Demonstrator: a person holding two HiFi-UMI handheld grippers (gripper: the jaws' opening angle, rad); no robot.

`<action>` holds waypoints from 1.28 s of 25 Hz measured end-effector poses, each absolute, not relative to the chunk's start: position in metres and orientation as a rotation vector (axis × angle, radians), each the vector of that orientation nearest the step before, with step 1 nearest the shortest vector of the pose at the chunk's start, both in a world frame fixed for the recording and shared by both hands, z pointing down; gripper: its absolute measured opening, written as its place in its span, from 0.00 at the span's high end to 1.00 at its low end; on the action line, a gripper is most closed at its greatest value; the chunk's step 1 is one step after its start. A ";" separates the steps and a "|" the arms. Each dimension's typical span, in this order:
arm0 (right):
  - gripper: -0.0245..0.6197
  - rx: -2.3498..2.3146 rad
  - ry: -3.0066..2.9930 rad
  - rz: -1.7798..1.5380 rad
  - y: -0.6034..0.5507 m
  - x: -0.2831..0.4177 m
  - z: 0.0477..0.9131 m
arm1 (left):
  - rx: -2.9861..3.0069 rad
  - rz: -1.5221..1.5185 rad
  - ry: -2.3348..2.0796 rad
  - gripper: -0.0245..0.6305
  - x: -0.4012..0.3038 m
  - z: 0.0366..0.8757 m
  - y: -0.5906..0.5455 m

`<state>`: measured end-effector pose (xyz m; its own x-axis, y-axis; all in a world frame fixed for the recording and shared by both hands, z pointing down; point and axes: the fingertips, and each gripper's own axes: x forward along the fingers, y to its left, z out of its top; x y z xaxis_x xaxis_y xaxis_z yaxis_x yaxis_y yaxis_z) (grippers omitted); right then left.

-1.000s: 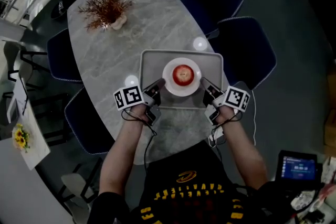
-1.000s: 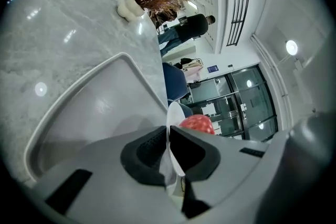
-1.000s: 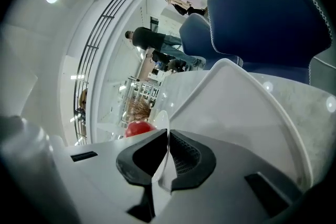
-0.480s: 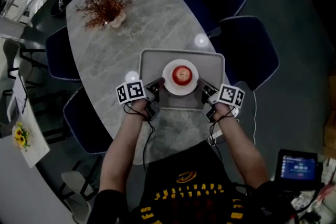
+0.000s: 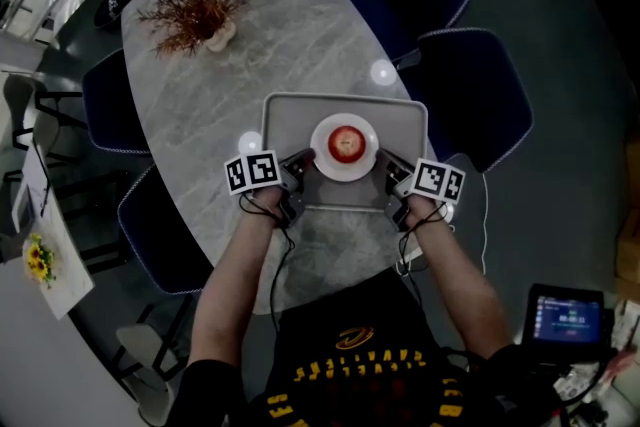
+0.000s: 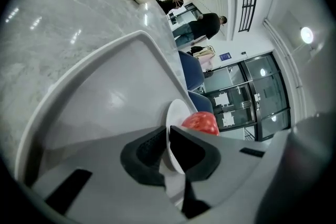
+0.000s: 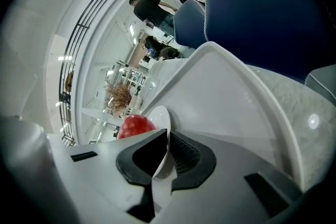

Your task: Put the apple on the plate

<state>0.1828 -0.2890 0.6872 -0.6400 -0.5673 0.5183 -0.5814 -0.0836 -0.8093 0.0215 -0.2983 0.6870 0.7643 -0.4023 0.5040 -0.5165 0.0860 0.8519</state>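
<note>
Red apple (image 5: 346,143) on plate (image 5: 347,172) over tray (image 5: 290,120) — left gripper (image 6: 168,135) and right gripper (image 7: 168,137) pinch its rim.

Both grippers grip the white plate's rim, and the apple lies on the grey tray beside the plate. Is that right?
Not quite. The apple sits on the plate, not beside it on the tray; the head view shows this plainly. The rest holds: the left gripper and the right gripper each have their fingers closed on the plate's rim.
</note>
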 end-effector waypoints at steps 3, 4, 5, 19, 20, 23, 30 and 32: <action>0.92 1.328 -2.117 1.886 -0.289 0.182 0.686 | 1.525 0.105 -0.773 0.93 0.021 0.689 -0.297; 0.92 1.329 -2.114 1.889 -0.289 0.182 0.687 | 1.524 0.105 -0.774 0.93 0.021 0.689 -0.297; 0.92 1.331 -2.109 1.891 -0.289 0.182 0.687 | 1.523 0.106 -0.774 0.93 0.021 0.689 -0.297; 0.92 1.398 -2.163 1.718 -0.290 0.185 0.672 | 1.661 0.259 -0.933 0.89 0.015 0.683 -0.301; 0.92 1.409 -2.175 1.690 -0.291 0.187 0.668 | 1.679 0.275 -0.949 0.89 0.014 0.680 -0.301; 0.92 1.438 -2.229 1.593 -0.297 0.190 0.652 | 1.727 0.295 -1.008 0.89 0.012 0.670 -0.304; 0.92 1.430 -2.405 1.217 -0.301 0.187 0.611 | 1.890 0.230 -1.127 0.89 0.014 0.628 -0.308; 0.92 1.417 -2.443 1.146 -0.302 0.185 0.600 | 1.988 0.203 -1.140 0.89 0.022 0.605 -0.308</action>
